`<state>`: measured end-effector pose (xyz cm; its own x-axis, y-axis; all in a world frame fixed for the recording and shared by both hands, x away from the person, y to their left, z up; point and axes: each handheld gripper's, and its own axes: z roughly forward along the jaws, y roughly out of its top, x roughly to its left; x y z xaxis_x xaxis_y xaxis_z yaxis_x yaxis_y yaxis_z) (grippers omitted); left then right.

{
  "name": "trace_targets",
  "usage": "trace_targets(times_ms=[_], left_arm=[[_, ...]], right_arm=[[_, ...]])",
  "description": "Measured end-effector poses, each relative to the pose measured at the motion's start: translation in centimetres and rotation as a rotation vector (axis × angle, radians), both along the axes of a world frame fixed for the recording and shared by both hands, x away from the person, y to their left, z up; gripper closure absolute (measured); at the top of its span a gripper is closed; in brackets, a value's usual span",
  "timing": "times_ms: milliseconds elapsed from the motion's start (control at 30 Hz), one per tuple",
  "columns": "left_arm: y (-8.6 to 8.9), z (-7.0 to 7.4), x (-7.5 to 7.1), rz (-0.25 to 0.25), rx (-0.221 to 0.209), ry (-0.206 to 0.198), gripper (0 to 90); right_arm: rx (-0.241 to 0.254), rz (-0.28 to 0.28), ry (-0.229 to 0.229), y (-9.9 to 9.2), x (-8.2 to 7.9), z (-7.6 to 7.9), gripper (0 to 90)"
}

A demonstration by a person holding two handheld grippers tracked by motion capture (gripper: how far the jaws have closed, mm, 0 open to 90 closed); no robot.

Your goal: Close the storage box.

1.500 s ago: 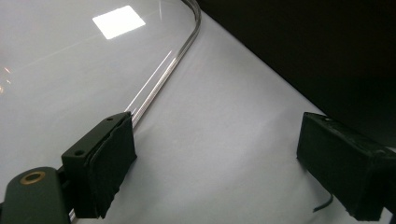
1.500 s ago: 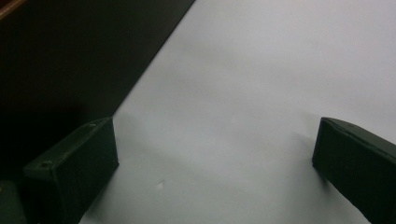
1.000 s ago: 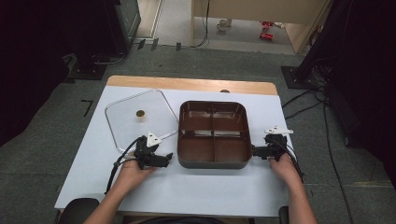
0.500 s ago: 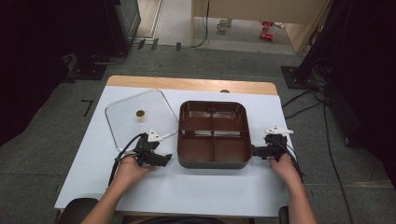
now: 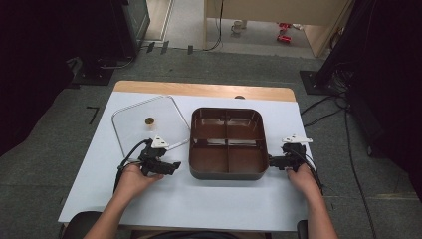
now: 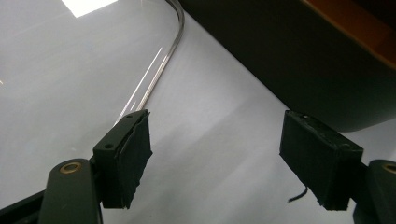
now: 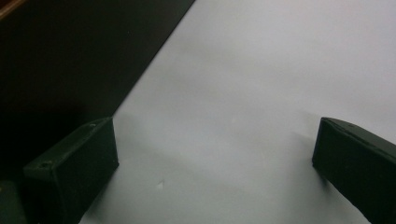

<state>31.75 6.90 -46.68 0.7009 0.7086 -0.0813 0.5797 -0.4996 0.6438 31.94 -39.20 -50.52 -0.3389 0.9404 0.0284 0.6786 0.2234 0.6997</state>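
Observation:
A dark brown square pot (image 5: 227, 143), split into four compartments, sits mid-table. Its clear glass lid (image 5: 149, 124) with a small brown knob lies flat to its left. My left gripper (image 5: 174, 166) rests on the table just left of the pot's near corner, open with nothing between its jaws. In the left gripper view the gripper (image 6: 217, 163) faces the lid's curved rim (image 6: 154, 79) and the pot's dark wall (image 6: 299, 60). My right gripper (image 5: 271, 161) lies at the pot's right side, open and empty. The right gripper view shows the gripper (image 7: 212, 168) over bare table beside the pot wall (image 7: 70, 60).
The white table top (image 5: 199, 199) has a wooden strip (image 5: 199, 89) along its far edge. Cables (image 5: 323, 107) and dark equipment stands sit on the grey floor around the table.

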Motion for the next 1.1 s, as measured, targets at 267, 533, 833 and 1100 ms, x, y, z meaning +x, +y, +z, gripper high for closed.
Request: trace_targets(times_ms=[267, 533, 833, 1100], left_arm=[[0.7, 0.7, 0.1, 0.011, -0.027, -0.02, 25.5], [2.0, 1.4, 0.5, 0.054, -0.054, -0.044, 26.7], [2.8, 1.4, 2.1, 0.084, -0.052, -0.05, 31.0], [3.5, 1.7, 3.2, 0.105, -0.069, -0.072, 30.9]], right_arm=[[0.001, 0.0, 0.0, 0.0, 0.0, 0.0, 0.0], [-0.001, 0.001, 0.0, 0.0, 0.0, 0.0, 0.0], [0.0, 0.0, 0.0, 0.0, 0.0, 0.0, 0.0], [0.0, 0.0, 0.0, 0.0, 0.0, 0.0, 0.0]])
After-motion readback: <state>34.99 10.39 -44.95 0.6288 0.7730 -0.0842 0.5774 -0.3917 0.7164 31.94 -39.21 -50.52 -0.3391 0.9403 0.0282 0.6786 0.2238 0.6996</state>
